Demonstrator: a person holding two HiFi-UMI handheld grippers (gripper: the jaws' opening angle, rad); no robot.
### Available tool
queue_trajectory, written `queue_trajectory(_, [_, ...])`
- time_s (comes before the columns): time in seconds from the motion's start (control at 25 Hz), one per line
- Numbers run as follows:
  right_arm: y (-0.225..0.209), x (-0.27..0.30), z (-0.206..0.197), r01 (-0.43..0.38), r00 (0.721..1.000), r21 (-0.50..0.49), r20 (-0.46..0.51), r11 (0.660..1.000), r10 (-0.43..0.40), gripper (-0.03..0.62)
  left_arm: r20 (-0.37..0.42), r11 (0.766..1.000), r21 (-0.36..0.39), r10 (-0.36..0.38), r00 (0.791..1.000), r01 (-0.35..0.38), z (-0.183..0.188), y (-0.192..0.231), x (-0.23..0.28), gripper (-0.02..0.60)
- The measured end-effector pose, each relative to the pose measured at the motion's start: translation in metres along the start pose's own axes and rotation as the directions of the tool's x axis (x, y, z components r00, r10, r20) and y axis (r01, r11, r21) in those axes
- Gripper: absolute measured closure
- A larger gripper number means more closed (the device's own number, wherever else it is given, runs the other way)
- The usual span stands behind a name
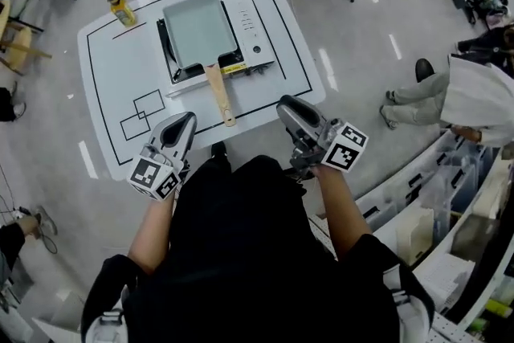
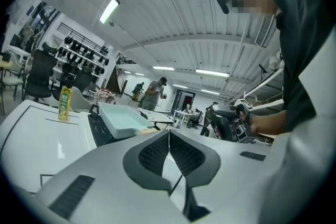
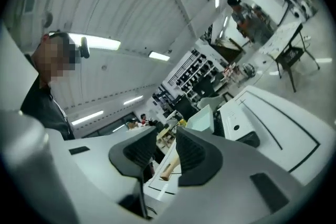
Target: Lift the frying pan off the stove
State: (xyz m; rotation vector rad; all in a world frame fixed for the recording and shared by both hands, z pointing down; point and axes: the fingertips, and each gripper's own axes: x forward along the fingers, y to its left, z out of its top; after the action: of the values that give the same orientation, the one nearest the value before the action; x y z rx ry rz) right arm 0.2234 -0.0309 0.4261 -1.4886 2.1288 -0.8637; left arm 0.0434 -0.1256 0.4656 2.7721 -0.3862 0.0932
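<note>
Two grippers are held at the near edge of the table (image 1: pixel 112 76): the left gripper (image 1: pixel 187 120) is clenched on nothing, and the right gripper (image 1: pixel 287 104) is parted and empty. Beyond them, one frying pan (image 1: pixel 199 30) is seen resting on one stove (image 1: pixel 254 40), with one yellow bottle (image 1: pixel 121 8) stood farther left.

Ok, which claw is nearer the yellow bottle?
Left. The left claw is at the table edge, on the same side as the yellow bottle; the right claw is farther, past the pan handle.
</note>
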Motion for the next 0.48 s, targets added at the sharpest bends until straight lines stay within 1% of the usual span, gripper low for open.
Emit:
queue_trajectory(0.04, [-0.007, 0.011, 0.0, -0.024, 0.999, 0.045, -0.03, 0.999, 0.025, 0.467, 0.002, 1.0, 0.014, 0.015, 1.0, -0.015, 0.002, 0.003, 0.002, 0.565])
queue_trajectory(0.12, [-0.019, 0.035, -0.005, -0.062, 0.993, 0.136, -0.093, 0.989, 0.075, 0.467, 0.005, 0.998, 0.015, 0.062, 0.998, -0.062, 0.002, 0.011, 0.003, 0.565])
queue_trajectory(0.2, [-0.027, 0.058, -0.015, -0.1, 0.975, 0.237, -0.17, 0.966, 0.142, 0.453, 0.003, 0.991, 0.001, 0.13, 0.991, -0.13, 0.0, 0.021, 0.003, 0.564])
queue_trajectory(0.24, [-0.031, 0.07, -0.018, -0.118, 0.961, 0.289, -0.208, 0.95, 0.183, 0.44, 0.0, 0.985, -0.005, 0.173, 0.985, -0.173, 0.001, 0.026, 0.002, 0.564])
queue_trajectory(0.32, [-0.034, 0.09, -0.023, -0.149, 0.922, 0.381, -0.279, 0.912, 0.267, 0.413, -0.007, 0.963, -0.019, 0.267, 0.964, -0.267, 0.003, 0.03, -0.001, 0.565])
queue_trajectory(0.4, [-0.038, 0.102, -0.031, -0.142, 0.878, 0.462, -0.349, 0.875, 0.327, 0.407, -0.011, 0.937, -0.036, 0.348, 0.937, -0.348, 0.003, 0.032, -0.005, 0.565])
queue_trajectory(0.48, [-0.045, 0.111, -0.039, -0.129, 0.83, 0.502, -0.418, 0.855, 0.37, 0.395, -0.002, 0.914, -0.05, 0.404, 0.915, -0.404, 0.004, 0.035, -0.005, 0.565])
